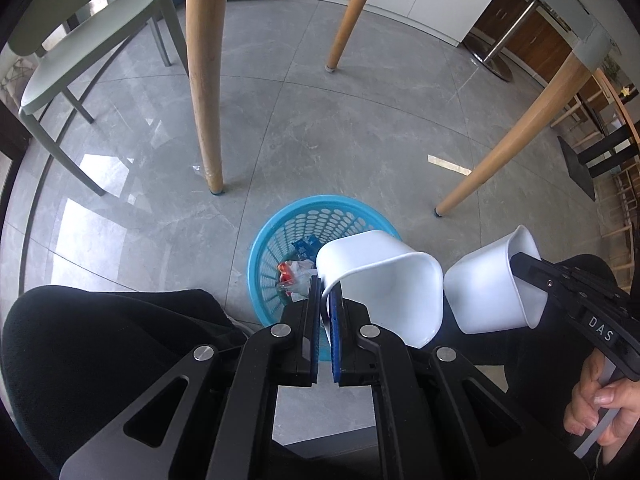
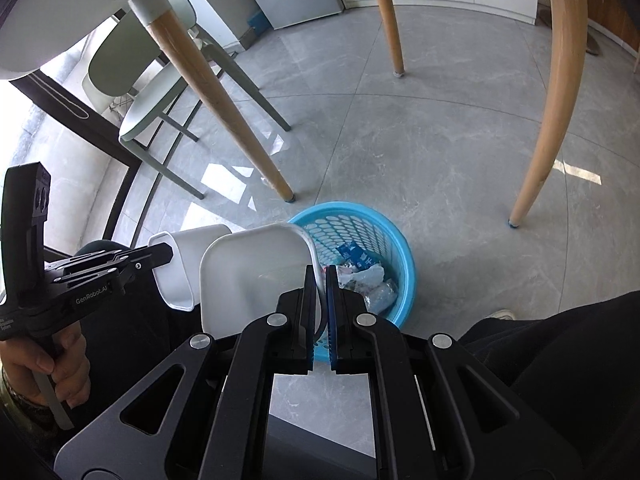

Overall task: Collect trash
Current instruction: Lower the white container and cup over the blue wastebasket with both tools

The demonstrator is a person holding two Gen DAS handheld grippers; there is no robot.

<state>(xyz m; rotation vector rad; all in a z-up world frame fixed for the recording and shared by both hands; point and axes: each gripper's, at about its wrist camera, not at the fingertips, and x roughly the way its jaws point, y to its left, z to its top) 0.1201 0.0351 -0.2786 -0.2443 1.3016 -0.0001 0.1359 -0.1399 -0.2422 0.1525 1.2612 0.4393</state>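
Round sky-blue plastic basket (image 1: 280, 224), wall perforated with oval-hole lattice, ahead of left tool (image 1: 326, 292). Trash inside (image 1: 296, 274): white, red, blue bits. Two plain white plastic square tubs, one (image 1: 384, 276) clamped in left tool, one (image 2: 256, 268) in black right tool (image 2: 319, 280). Floor (image 1: 360, 140) grey marbled tile. Pale wooden legs (image 1: 202, 80), blue-tipped.
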